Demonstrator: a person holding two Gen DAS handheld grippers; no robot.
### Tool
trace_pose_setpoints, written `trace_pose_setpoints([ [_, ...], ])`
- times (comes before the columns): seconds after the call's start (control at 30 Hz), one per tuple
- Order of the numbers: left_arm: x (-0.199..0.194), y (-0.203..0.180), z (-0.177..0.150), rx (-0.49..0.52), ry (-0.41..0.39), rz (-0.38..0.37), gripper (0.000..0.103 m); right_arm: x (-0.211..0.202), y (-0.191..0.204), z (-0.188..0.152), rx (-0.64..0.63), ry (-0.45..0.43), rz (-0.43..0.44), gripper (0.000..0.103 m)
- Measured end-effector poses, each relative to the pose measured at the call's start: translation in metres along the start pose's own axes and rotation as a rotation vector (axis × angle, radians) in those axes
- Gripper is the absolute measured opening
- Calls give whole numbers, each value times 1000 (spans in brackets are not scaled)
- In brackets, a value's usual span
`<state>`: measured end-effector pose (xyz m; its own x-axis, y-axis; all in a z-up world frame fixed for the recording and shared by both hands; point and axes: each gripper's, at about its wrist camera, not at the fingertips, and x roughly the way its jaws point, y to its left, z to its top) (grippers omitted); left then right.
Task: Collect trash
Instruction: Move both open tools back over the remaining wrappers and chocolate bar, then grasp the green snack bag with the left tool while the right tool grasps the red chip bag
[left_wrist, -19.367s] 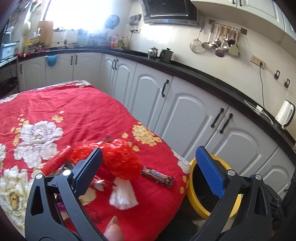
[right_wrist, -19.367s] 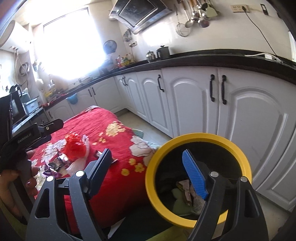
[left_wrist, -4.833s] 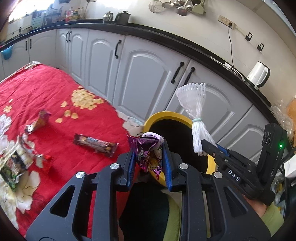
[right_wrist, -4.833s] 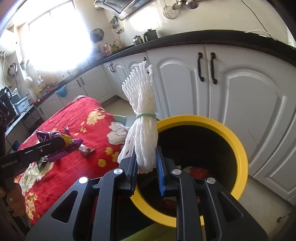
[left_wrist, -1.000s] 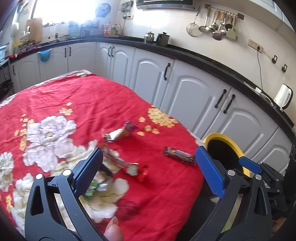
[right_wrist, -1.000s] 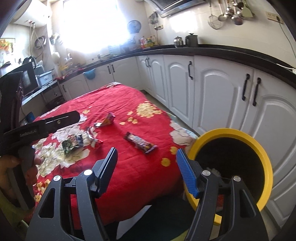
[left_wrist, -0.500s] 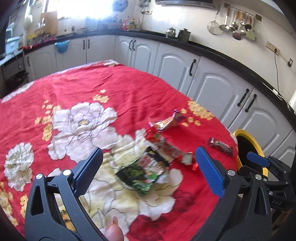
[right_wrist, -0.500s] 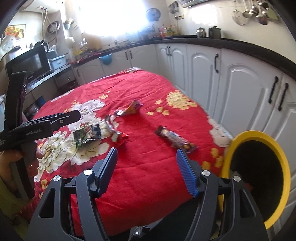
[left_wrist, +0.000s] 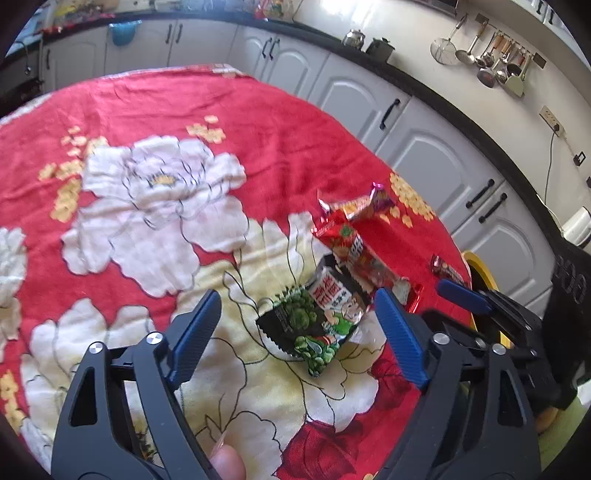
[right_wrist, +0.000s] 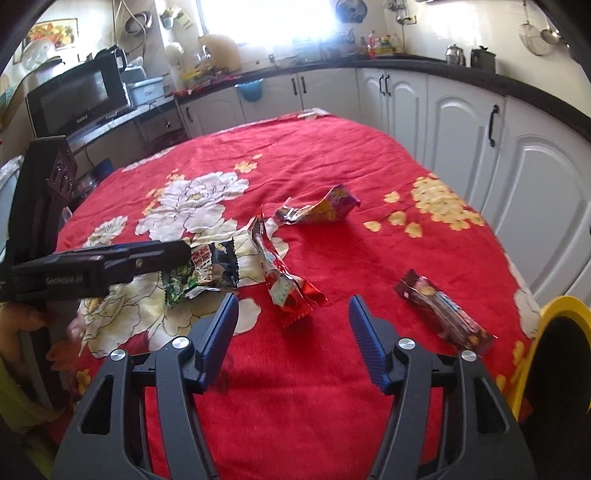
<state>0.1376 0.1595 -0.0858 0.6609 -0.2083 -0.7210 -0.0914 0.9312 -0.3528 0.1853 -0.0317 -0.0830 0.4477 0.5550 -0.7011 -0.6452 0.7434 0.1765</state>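
Several snack wrappers lie on the red floral tablecloth (left_wrist: 155, 110). A green and black wrapper (left_wrist: 317, 317) lies between the open jaws of my left gripper (left_wrist: 295, 314); it also shows in the right wrist view (right_wrist: 203, 273). A red wrapper (left_wrist: 358, 254) lies just beyond it, and my open right gripper (right_wrist: 293, 314) hovers just in front of it (right_wrist: 291, 291). An orange and purple wrapper (right_wrist: 321, 210) lies farther back. A dark chocolate bar wrapper (right_wrist: 443, 314) lies near the table's right edge. The yellow-rimmed trash bin (right_wrist: 554, 350) stands beside the table.
White kitchen cabinets (right_wrist: 461, 110) under a black counter run behind and to the right of the table. A microwave (right_wrist: 77, 96) sits at the left. Utensils (left_wrist: 495, 66) hang on the wall. The right gripper's body (left_wrist: 498, 310) shows beside the bin (left_wrist: 484, 284).
Both grippers have moved from the bin toward the table's middle. The left gripper now brackets the green wrapper; the right gripper has closed in on the red wrapper.
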Motion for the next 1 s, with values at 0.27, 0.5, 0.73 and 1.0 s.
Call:
trace_pose_setpoints([
  [0.27, 11, 0, -5, 9, 24, -8, 71, 27, -1, 3, 5, 49, 27, 38],
  [0.5, 14, -10, -8, 66, 33, 19, 47, 27, 0, -5, 18, 51, 39, 10],
  [0.73, 16, -24, -12, 127, 42, 27, 29, 16, -5, -16, 47, 41, 47, 6],
  [1.0, 15, -41, -17, 192, 43, 42, 11, -1, -14, -29, 73, 25, 35, 5],
])
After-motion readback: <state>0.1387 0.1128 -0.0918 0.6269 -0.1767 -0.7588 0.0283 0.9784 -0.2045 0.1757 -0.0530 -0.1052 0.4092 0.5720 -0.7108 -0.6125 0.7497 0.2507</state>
